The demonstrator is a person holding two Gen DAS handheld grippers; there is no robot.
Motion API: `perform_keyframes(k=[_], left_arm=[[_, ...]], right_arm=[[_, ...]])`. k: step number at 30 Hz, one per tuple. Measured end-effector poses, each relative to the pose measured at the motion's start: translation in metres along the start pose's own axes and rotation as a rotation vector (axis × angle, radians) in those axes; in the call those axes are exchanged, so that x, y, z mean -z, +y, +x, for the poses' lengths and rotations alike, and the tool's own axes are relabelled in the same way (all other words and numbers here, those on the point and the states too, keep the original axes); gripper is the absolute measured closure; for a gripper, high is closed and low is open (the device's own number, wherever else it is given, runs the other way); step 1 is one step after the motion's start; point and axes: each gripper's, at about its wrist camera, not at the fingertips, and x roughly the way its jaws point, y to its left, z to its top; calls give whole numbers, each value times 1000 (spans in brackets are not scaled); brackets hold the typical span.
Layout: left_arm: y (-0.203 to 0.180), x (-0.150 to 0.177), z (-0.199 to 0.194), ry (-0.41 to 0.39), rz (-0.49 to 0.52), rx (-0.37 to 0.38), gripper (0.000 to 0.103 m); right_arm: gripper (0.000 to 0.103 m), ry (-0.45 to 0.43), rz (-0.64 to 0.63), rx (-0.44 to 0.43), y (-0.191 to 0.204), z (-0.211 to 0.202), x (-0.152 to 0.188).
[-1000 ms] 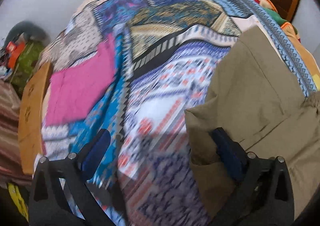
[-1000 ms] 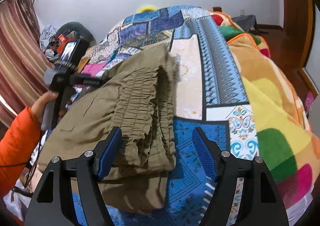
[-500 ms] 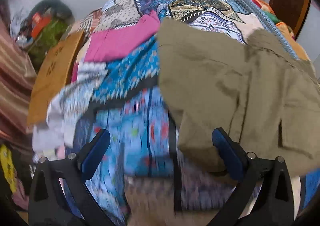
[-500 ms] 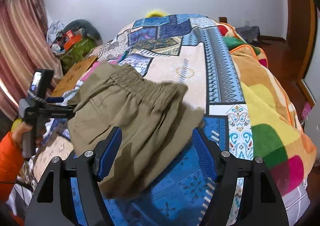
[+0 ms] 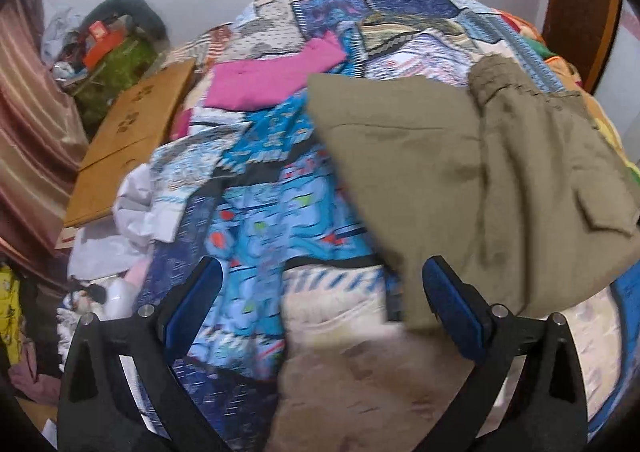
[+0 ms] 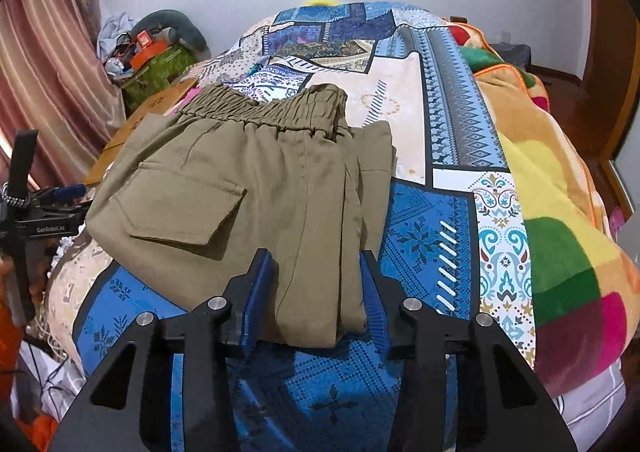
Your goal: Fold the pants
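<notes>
Olive-green cotton pants (image 6: 256,180) lie folded on a bed covered by a blue patchwork quilt (image 6: 432,220), with the gathered elastic waistband (image 6: 276,112) at the far end and a flapped pocket (image 6: 180,208) facing up on the left side. The right tool (image 6: 316,300) sits at the near edge of the folded pants, its two blue-padded fingers (image 6: 256,292) drawn in on either side of the cloth's near hem; the fabric lies between the pads, and they appear to pinch it. In the left wrist view the left tool (image 5: 324,308) has its blue-padded fingers (image 5: 192,304) spread wide apart and holds nothing; its right finger lies just beside the near edge of the pants (image 5: 480,180), and that view is somewhat blurred. A bright pink cloth (image 5: 272,80) lies on the quilt beyond the pants, a flat brown cardboard box (image 5: 128,140) rests off the bed's left side, and a multicoloured fleece blanket (image 6: 560,212) covers the bed's right side.
</notes>
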Motion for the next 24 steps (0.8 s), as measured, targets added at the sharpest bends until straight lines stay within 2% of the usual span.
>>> perform_keyframes(k=[2, 4, 5, 6, 10, 13, 15, 17, 19, 22, 24], left_arm=[[8, 4, 1, 15, 2, -14, 1], [15, 5, 0, 29, 9, -38, 14], [18, 4, -1, 40, 15, -42, 15], [21, 0, -4, 41, 15, -32, 16], [18, -26, -31, -57, -1, 61, 16], [-5, -49, -51, -142, 42, 123, 16], [-27, -64, -59, -191, 72, 190, 16], [-48, -76, -62, -209, 106, 247, 24], [-73, -84, -58, -206, 160, 289, 36], [-105, -89, -47, -190, 237, 341, 38], [-123, -87, -30, -145, 270, 365, 39]], right_arm=[[63, 2, -9, 4, 1, -2, 0], [63, 9, -7, 2, 0, -4, 0], [63, 13, -5, 2, 0, -6, -2], [63, 15, -4, 2, 1, -7, -4], [63, -15, -15, 9, 4, -16, -19], [63, -55, -37, -20, 10, -21, -34], [63, -78, -56, -49, 17, -22, -46], [63, -90, -73, -73, 23, -18, -55], [63, -90, -93, -91, 29, -11, -61], [63, -62, -126, -119, 36, 4, -68], [63, -23, -144, -131, 39, 17, -68]])
